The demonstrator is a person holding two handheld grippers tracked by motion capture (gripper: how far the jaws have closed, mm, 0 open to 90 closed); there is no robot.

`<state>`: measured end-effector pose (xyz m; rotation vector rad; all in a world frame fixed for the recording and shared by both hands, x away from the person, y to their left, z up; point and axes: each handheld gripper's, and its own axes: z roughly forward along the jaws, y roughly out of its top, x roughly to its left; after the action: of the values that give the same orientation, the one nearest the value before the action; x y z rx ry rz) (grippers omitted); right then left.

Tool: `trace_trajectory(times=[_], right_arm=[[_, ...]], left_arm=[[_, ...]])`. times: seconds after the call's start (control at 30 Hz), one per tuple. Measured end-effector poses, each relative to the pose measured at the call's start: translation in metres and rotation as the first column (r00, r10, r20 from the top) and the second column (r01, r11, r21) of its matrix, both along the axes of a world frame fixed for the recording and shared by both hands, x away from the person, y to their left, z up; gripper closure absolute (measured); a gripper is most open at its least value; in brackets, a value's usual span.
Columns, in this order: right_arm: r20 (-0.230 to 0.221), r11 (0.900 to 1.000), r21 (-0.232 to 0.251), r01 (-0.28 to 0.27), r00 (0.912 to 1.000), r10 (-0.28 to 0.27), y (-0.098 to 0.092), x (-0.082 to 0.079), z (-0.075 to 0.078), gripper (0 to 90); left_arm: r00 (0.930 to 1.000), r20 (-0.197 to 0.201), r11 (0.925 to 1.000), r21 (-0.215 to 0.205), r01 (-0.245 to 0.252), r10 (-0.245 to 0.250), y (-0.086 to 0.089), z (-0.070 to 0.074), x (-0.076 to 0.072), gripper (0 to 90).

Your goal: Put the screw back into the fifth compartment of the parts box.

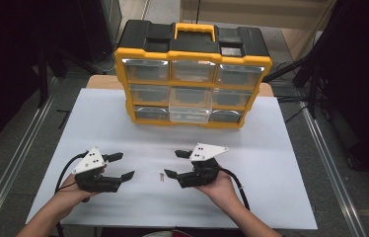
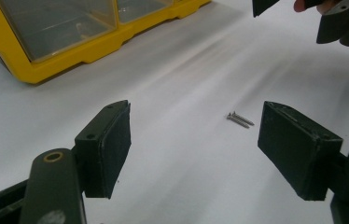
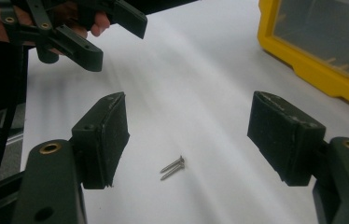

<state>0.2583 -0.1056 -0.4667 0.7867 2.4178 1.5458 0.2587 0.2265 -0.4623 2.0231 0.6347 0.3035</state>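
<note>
Standing wide apart, holding nothing: jaws of the left gripper (image 1: 122, 166), pads bare. Likewise gaping and gripping nothing: jaws of the right gripper (image 1: 176, 164). Facing each other across the table (image 1: 271, 163), tips well apart.

Lying flat on the bare white surface between the two grippers: two small screws (image 1: 161, 177), side by side and touching. In the left gripper view, lying beyond the tips, nearer the right-hand jaw, touching neither: screws (image 2: 239, 119). In the right gripper view, lying in the gap between the jaws, a little nearer the left-hand one, clear of both pads: screws (image 3: 173, 167).

Showing at the top of each gripper view: the other gripper, left (image 3: 116, 32) and right (image 2: 294, 11), with fingers wrapping round it.

Standing farther out, beyond both pairs of jaws: a yellow and black organizer (image 1: 193, 74) with nine clear drawers in three rows. Sticking out toward the grippers: the bottom middle drawer (image 1: 189, 112). Cannot tell what is sitting in the drawers; only dim shapes showing behind the fronts.
</note>
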Motion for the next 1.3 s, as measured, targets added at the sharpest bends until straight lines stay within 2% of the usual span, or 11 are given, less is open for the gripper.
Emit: trace_trajectory(times=[0.1,0.3,0.53,0.57,0.9,1.1,1.3], right_arm=[[-0.020,1.000,-0.012,0.000,0.9998,0.000,0.002,0.001,-0.004,30.0],[-0.030,0.999,-0.040,-0.008,0.9995,0.007,0.008,0.001,-0.010,30.6],[-0.034,0.998,-0.066,0.023,0.9991,-0.025,0.015,-0.001,-0.019,32.0],[-0.023,0.997,-0.076,0.026,0.9993,-0.028,0.016,-0.001,-0.021,32.1],[-0.026,0.992,-0.112,0.065,0.9973,-0.068,0.025,-0.003,-0.027,33.7],[-0.046,0.986,-0.140,0.089,0.9943,-0.096,0.032,-0.006,-0.033,35.7],[-0.077,0.979,-0.167,0.120,0.9879,-0.134,0.038,-0.006,-0.039,42.5]], left_arm=[[1.0000,0.000,1.0000,-0.003,-0.001,0.001,-0.001,0.000,0.000,25.7],[1.0000,0.001,1.0000,-0.001,-0.002,0.002,0.000,0.000,0.000,25.7],[1.0000,0.000,1.0000,-0.001,0.001,-0.001,0.000,0.000,0.000,25.7],[1.0000,-0.001,1.0000,-0.001,-0.001,0.001,0.000,0.000,0.000,25.7],[1.0000,0.002,1.0000,-0.001,-0.001,0.001,0.000,0.000,0.000,25.7],[1.0000,0.003,1.0000,0.000,-0.001,0.001,0.000,0.000,0.000,25.7],[1.0000,0.005,1.0000,0.001,0.000,0.000,0.000,0.000,0.000,25.7]])
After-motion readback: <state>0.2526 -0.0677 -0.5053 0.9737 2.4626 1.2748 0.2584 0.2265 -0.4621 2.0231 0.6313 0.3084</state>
